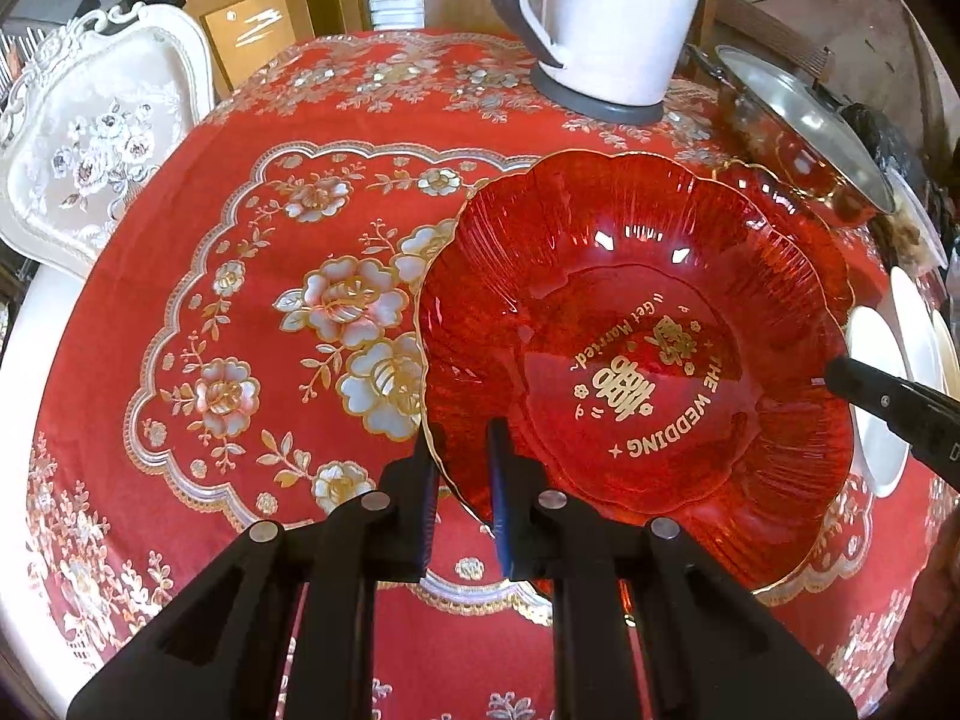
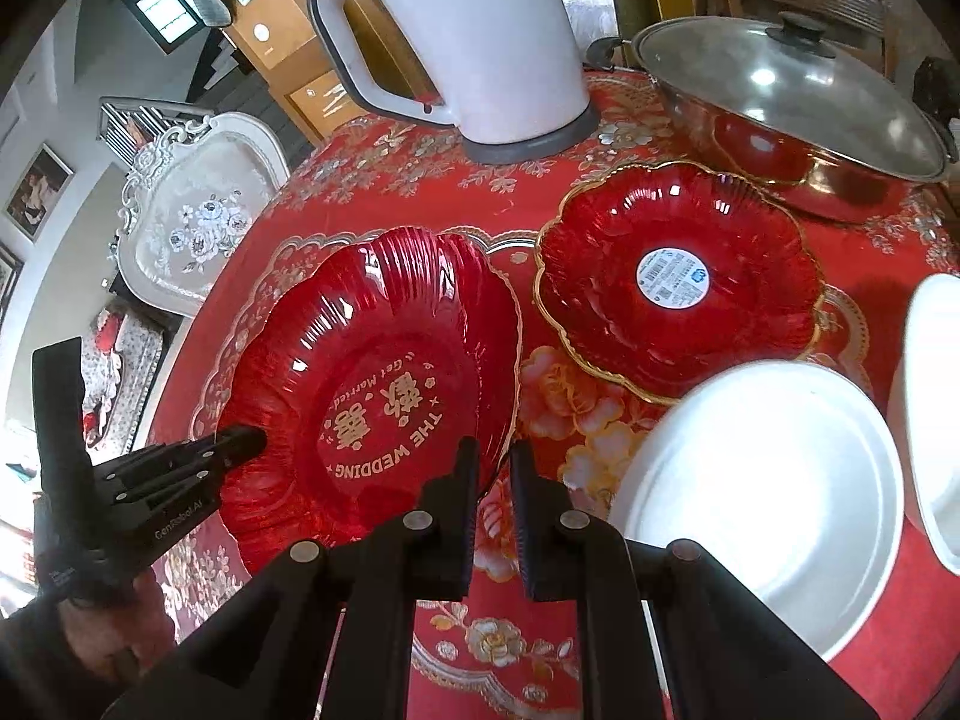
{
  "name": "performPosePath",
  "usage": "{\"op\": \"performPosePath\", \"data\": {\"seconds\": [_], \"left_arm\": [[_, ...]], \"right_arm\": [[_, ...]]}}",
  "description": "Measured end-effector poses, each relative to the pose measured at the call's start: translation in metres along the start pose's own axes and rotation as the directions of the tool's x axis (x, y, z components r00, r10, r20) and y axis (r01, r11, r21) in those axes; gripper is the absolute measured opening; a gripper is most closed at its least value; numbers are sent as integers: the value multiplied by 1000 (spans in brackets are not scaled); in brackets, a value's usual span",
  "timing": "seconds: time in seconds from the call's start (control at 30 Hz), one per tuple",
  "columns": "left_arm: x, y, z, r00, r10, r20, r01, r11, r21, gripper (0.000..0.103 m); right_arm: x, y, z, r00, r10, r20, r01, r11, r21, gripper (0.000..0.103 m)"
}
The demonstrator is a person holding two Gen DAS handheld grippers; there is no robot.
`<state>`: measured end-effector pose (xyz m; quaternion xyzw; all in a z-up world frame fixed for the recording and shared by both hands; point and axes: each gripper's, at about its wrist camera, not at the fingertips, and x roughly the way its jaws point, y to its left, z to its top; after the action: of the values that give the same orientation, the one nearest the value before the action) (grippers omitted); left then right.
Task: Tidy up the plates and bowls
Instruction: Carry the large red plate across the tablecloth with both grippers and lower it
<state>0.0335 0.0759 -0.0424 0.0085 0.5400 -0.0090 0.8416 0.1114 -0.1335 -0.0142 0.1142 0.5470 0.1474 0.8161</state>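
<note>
A red scalloped "THE WEDDING" plate [image 1: 636, 360] with a gold rim is held tilted above the table. My left gripper [image 1: 462, 474] is shut on its near rim; in the right wrist view that gripper [image 2: 240, 441] grips the plate [image 2: 372, 372] at its left edge. My right gripper [image 2: 495, 480] is shut on the plate's right rim; it shows in the left wrist view [image 1: 840, 369] at the far edge. A second red plate [image 2: 678, 282] with a round sticker lies on the table. A white plate [image 2: 762, 504] lies in front of it.
A white electric kettle [image 2: 480, 42] stands at the back of the red floral tablecloth [image 1: 240, 276]. A steel pot with a lid [image 2: 792, 90] sits back right. Another white dish [image 2: 930, 420] is at the right edge. A white chair [image 1: 90, 144] stands left of the table.
</note>
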Motion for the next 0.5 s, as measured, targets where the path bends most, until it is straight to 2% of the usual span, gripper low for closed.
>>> {"op": "performPosePath", "data": {"seconds": [0.5], "left_arm": [[-13,12,-19,1000,-15,17,15,1000,-8,13]], "right_arm": [[-16,13,-25,1000,-15,27,16,1000,-11,10]]}}
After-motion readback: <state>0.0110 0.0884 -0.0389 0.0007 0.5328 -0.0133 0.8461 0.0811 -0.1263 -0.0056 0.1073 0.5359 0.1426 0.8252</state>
